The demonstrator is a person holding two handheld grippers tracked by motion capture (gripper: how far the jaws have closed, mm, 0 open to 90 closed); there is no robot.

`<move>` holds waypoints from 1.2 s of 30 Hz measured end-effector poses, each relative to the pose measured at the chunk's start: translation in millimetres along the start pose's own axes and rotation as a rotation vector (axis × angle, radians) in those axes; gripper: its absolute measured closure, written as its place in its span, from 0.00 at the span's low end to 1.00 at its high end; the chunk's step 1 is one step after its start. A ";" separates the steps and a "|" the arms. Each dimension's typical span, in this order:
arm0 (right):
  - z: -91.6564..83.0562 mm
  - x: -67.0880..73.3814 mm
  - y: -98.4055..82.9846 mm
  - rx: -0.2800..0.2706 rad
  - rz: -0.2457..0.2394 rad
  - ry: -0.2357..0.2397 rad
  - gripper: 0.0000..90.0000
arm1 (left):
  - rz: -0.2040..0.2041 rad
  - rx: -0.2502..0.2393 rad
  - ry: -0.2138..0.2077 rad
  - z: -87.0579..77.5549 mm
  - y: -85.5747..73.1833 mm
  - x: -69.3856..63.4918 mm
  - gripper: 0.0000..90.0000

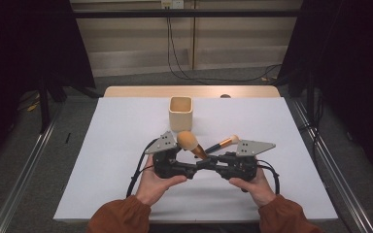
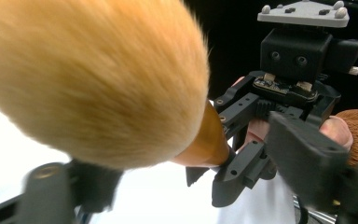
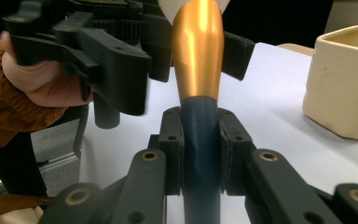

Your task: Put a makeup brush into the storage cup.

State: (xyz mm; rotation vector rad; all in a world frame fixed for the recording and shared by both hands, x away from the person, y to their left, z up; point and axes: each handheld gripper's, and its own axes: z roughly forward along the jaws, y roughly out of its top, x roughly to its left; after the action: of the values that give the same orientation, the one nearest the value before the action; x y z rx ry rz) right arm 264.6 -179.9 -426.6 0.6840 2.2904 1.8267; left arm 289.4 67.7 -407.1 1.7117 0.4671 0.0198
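Observation:
A large makeup brush with a fluffy orange head, gold ferrule and dark blue handle hangs above the table's middle. My right gripper is shut on that handle, and it comes in from the right in the high view. My left gripper faces it from the left. Its blurred jaws stand apart on either side of the brush, just below the fluffy head, and the pads do not press on it.
A cream square cup stands upright behind the grippers, also at the right in the right gripper view. A smaller brush lies on the white table cover just beyond the right gripper.

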 end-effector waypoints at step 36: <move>6.4 -0.6 -4.1 0.013 0.034 -0.004 0.80 | -0.092 -0.018 -0.049 -1.3 -0.9 5.9 0.73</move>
State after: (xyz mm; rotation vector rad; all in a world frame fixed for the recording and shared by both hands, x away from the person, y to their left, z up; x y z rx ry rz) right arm 266.5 -175.1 -432.2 0.7326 2.3040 1.8248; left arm 294.2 70.9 -409.2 1.6681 0.5071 -0.0847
